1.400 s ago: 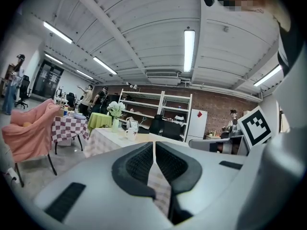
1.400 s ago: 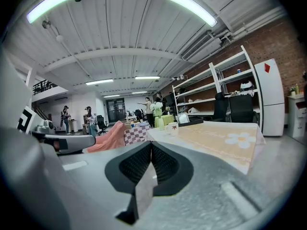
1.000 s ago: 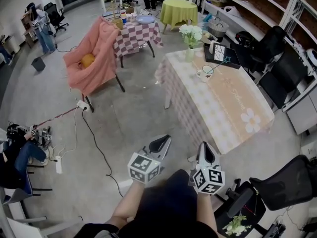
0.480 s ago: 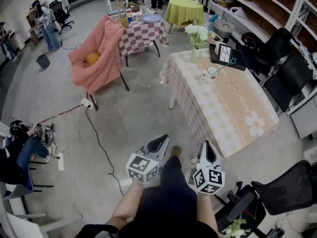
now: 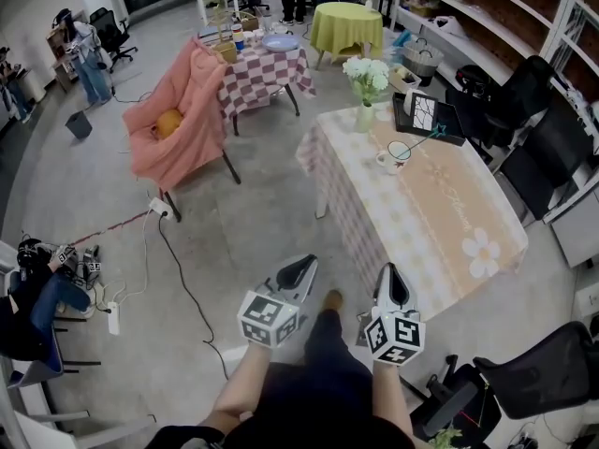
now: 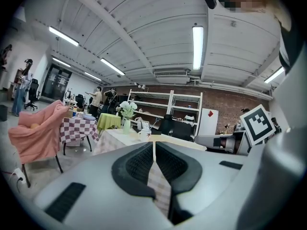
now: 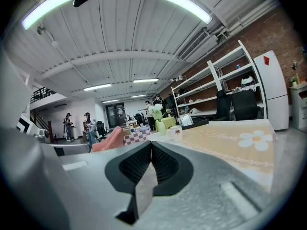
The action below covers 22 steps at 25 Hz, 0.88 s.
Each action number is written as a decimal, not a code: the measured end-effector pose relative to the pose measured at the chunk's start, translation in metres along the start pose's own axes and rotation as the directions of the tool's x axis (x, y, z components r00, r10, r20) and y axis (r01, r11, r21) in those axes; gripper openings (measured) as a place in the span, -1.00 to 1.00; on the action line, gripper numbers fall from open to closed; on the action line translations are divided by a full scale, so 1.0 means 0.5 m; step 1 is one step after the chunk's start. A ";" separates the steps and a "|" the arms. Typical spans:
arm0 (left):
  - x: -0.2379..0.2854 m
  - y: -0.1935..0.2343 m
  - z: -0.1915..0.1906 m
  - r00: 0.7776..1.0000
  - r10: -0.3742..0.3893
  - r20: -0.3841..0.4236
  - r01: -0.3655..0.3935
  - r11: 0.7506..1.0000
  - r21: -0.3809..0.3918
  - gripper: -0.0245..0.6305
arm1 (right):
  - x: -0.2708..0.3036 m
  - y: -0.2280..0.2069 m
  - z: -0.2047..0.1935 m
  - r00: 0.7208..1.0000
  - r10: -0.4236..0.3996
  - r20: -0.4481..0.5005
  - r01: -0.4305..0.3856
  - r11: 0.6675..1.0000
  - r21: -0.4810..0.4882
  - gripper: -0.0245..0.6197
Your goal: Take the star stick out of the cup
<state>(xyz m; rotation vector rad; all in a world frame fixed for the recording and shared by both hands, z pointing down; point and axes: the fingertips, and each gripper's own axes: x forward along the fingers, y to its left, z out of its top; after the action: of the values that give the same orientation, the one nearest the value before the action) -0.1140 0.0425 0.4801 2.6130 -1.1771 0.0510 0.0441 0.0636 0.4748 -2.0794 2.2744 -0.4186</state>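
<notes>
A white cup (image 5: 385, 161) stands on the far part of the long table (image 5: 440, 223), which has a checked and beige cloth. A thin teal star stick (image 5: 417, 139) leans out of the cup to the right. Both grippers are held low over the floor, well short of the table. My left gripper (image 5: 303, 268) is shut and empty. My right gripper (image 5: 391, 280) is also shut and empty, close to the table's near corner. The left gripper (image 6: 153, 145) view shows the cup (image 6: 144, 132) small and far. From the right gripper (image 7: 151, 145), the cup (image 7: 176, 133) also appears far ahead.
A vase of white flowers (image 5: 364, 80) and a framed picture (image 5: 427, 116) stand beside the cup. A pink-draped chair (image 5: 178, 110), a checked table (image 5: 264, 64) and a green round table (image 5: 347, 21) lie beyond. Black office chairs (image 5: 552, 355) and shelves line the right. A cable (image 5: 182, 274) crosses the floor.
The person has stepped forward, so the table and the cup sit a little nearer and lower in the head view. Both grippers stay shut side by side.
</notes>
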 end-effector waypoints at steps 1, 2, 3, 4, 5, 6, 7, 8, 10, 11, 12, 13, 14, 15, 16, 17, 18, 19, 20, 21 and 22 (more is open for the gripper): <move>0.014 0.004 0.006 1.000 -0.001 0.001 0.001 1.000 0.001 -0.85 | 0.014 -0.004 0.005 1.000 0.001 -0.001 -0.001 1.000 -0.002 -0.91; 0.029 0.008 0.010 1.000 -0.002 0.000 0.002 1.000 0.001 -0.85 | 0.028 -0.009 0.009 1.000 0.001 -0.002 -0.001 1.000 -0.003 -0.91; 0.042 0.012 0.012 1.000 -0.004 -0.002 0.004 1.000 0.000 -0.85 | 0.041 -0.013 0.013 1.000 0.002 -0.005 -0.002 1.000 -0.003 -0.91; 0.054 0.017 0.015 1.000 -0.005 -0.003 0.005 1.000 -0.002 -0.85 | 0.054 -0.017 0.015 1.000 0.003 -0.007 -0.003 1.000 -0.004 -0.91; 0.066 0.022 0.017 1.000 -0.005 -0.003 0.005 1.000 -0.005 -0.85 | 0.066 -0.020 0.018 1.000 0.005 -0.009 -0.005 1.000 -0.006 -0.91; 0.077 0.028 0.020 1.000 -0.004 -0.003 0.004 1.000 -0.008 -0.85 | 0.079 -0.022 0.022 1.000 0.007 -0.011 -0.007 1.000 -0.007 -0.91; 0.089 0.034 0.024 1.000 -0.002 -0.002 0.002 1.000 -0.011 -0.85 | 0.091 -0.025 0.026 1.000 0.009 -0.012 -0.009 1.000 -0.007 -0.91; 0.100 0.040 0.028 1.000 -0.001 -0.002 0.001 1.000 -0.013 -0.85 | 0.104 -0.027 0.031 1.000 0.010 -0.013 -0.010 1.000 -0.008 -0.91; 0.121 0.051 0.034 1.000 0.002 -0.001 -0.002 1.000 -0.017 -0.85 | 0.127 -0.034 0.039 1.000 0.012 -0.015 -0.012 1.000 -0.011 -0.91; 0.131 0.057 0.037 1.000 0.004 -0.001 -0.004 1.000 -0.020 -0.85 | 0.138 -0.036 0.043 1.000 0.015 -0.017 -0.015 1.000 -0.014 -0.91; 0.141 0.064 0.040 1.000 0.007 -0.001 -0.007 1.000 -0.022 -0.85 | 0.150 -0.038 0.046 1.000 0.018 -0.018 -0.018 1.000 -0.016 -0.91; 0.150 0.070 0.043 1.000 0.009 -0.001 -0.009 1.000 -0.024 -0.85 | 0.163 -0.039 0.048 1.000 0.021 -0.021 -0.021 1.000 -0.017 -0.91; 0.159 0.075 0.047 1.000 0.010 -0.001 -0.010 1.000 -0.024 -0.85 | 0.175 -0.041 0.051 0.999 0.024 -0.023 -0.024 1.000 -0.017 -0.91; 0.168 0.080 0.050 1.000 0.010 0.000 -0.010 1.000 -0.025 -0.85 | 0.188 -0.043 0.054 0.999 0.027 -0.026 -0.027 0.999 -0.018 -0.91; 0.175 0.085 0.052 1.000 0.011 0.000 -0.011 1.000 -0.027 -0.85 | 0.200 -0.044 0.057 0.999 0.031 -0.028 -0.031 0.999 -0.018 -0.91; 0.183 0.092 0.054 1.000 0.015 0.000 -0.015 0.999 -0.029 -0.85 | 0.213 -0.045 0.060 0.999 0.035 -0.029 -0.036 0.999 -0.019 -0.91; 0.190 0.100 0.056 1.000 0.021 0.000 -0.021 0.999 -0.031 -0.85 | 0.225 -0.044 0.063 0.999 0.041 -0.030 -0.042 0.999 -0.021 -0.91; 0.198 0.107 0.059 1.000 0.027 0.000 -0.027 0.999 -0.033 -0.85 | 0.236 -0.044 0.066 0.998 0.047 -0.031 -0.048 0.999 -0.022 -0.91; 0.207 0.114 0.062 0.999 0.032 0.000 -0.032 0.999 -0.035 -0.85 | 0.247 -0.044 0.070 0.998 0.053 -0.031 -0.054 0.998 -0.024 -0.91; 0.216 0.119 0.065 0.999 0.035 0.000 -0.035 0.999 -0.037 -0.85 | 0.257 -0.045 0.073 0.998 0.059 -0.031 -0.059 0.998 -0.025 -0.91; 0.225 0.124 0.069 0.999 0.037 0.001 -0.037 0.999 -0.036 -0.85 | 0.268 -0.047 0.076 0.997 0.064 -0.031 -0.065 0.998 -0.023 -0.91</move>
<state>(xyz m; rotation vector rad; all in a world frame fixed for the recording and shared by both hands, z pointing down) -0.0874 -0.0878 0.4774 2.5603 -1.2154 0.0350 0.0603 -0.0764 0.4644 -2.0178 2.3680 -0.4250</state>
